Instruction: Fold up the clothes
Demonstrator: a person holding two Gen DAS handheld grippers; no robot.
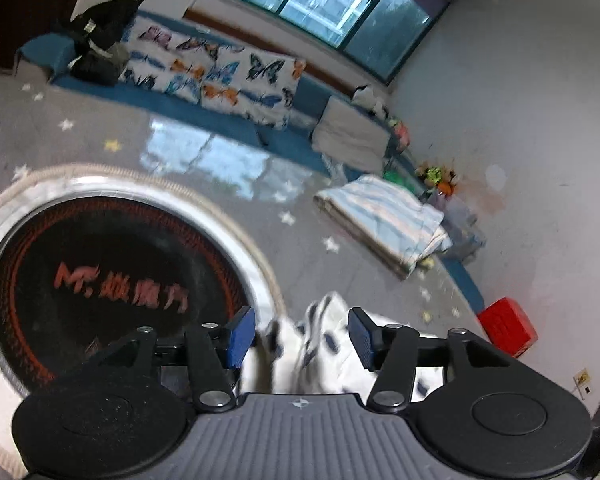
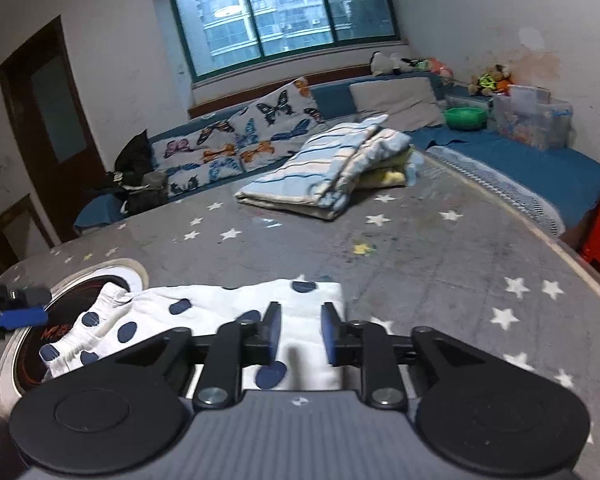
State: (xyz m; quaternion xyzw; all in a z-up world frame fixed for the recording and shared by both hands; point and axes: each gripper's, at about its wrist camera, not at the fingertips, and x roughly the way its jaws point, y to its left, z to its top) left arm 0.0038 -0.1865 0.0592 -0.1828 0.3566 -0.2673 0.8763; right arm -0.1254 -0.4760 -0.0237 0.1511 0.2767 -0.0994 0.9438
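Polka-dot garment (image 2: 204,320) laid flat, seemingly just released for next fold: left gripper (image 1: 302,338) and right gripper (image 2: 300,334) parted, gripping nothing.

white garment (image 2: 204,320) with dark blue dots | grey tablecloth (image 2: 420,264) with white stars, one yellow | black round inset (image 1: 112,280), red lettering, silver rim | far folded blanket (image 2: 328,168), pale blue and white stripes | far cushions (image 2: 240,140), white with blue and orange butterflies | blue gripper pads (image 2: 274,330)
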